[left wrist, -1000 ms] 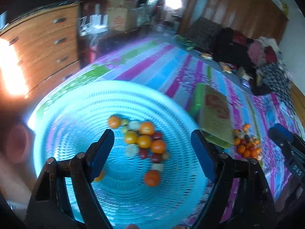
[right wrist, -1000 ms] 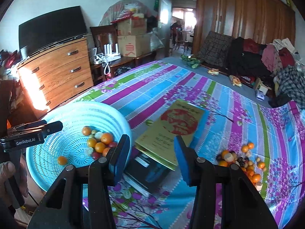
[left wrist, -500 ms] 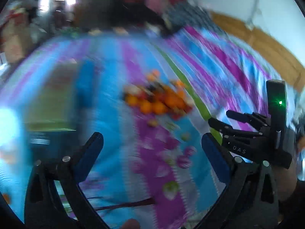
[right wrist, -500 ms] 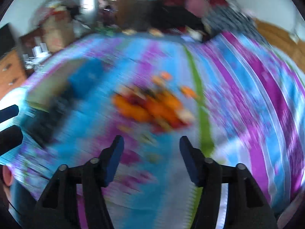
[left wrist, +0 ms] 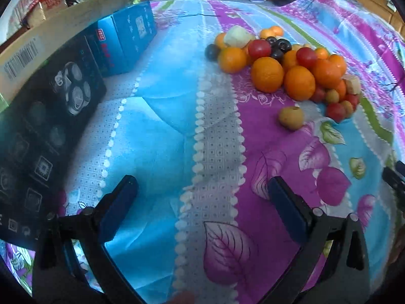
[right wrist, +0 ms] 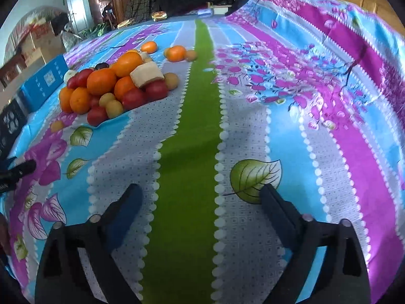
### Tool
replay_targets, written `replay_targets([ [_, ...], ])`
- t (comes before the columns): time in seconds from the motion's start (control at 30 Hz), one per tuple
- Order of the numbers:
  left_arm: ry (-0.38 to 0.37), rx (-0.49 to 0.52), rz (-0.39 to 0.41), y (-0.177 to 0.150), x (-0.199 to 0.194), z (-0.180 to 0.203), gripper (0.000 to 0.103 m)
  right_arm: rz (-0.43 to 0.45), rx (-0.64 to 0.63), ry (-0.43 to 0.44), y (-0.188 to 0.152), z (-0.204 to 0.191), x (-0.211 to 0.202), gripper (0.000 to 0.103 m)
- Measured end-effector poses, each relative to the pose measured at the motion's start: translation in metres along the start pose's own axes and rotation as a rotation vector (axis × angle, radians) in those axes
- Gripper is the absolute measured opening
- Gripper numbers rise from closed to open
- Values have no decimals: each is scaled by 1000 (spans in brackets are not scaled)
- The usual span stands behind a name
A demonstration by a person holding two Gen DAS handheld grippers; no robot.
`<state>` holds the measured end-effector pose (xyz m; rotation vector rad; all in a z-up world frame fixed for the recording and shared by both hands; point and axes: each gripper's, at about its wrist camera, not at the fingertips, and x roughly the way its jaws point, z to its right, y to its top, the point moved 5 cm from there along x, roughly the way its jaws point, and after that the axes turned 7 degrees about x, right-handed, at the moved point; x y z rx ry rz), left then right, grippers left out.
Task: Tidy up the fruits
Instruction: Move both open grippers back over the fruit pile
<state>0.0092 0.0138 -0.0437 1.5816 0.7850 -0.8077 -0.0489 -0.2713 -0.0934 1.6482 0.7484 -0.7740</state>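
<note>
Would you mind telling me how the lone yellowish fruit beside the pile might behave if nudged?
The yellowish fruit looks round, so it would probably roll. It sits apart from the fruit pile on soft bedsheet, which may slow it. It seems small, likely light.

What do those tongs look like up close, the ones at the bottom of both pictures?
Both look alike: the left tongs and right tongs each have a black plastic frame with small round bolts, branching into two flat fingers faced with dark blue pads. No cables or sleeves are visible.
</note>
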Motion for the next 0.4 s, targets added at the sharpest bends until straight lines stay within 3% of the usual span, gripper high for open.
replay_targets([
  [0.4, -27, 5, 30, -6, -2, -3, 103, -1, -17, 3, -1, -4, 7, 103],
])
